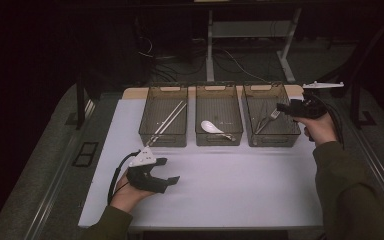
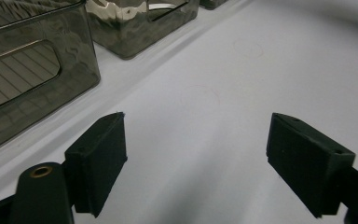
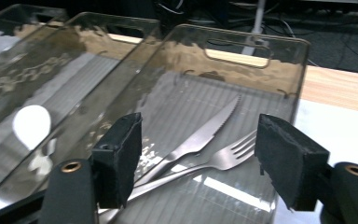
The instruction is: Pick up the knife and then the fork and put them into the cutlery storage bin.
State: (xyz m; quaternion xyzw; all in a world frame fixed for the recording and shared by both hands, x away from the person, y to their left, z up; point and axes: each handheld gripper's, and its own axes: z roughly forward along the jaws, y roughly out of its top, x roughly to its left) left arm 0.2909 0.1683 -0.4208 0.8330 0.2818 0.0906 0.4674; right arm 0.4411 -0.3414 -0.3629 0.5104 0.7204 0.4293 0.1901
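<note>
**Right gripper above the cutlery bin**

The right gripper hovers with jaws apart and empty; the fork and knife lie just below and between them in the right bin. The left gripper rests open over the white mat.

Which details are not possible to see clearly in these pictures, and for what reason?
- Knife and fork handles: right gripper view, hidden behind its left jaw.
- Utensils in the left bin: high view, too small and dim to identify.
- Spoon: right gripper view, blurred through the tinted bin wall.
- Left gripper underside: high view, hidden by its own body.
</note>
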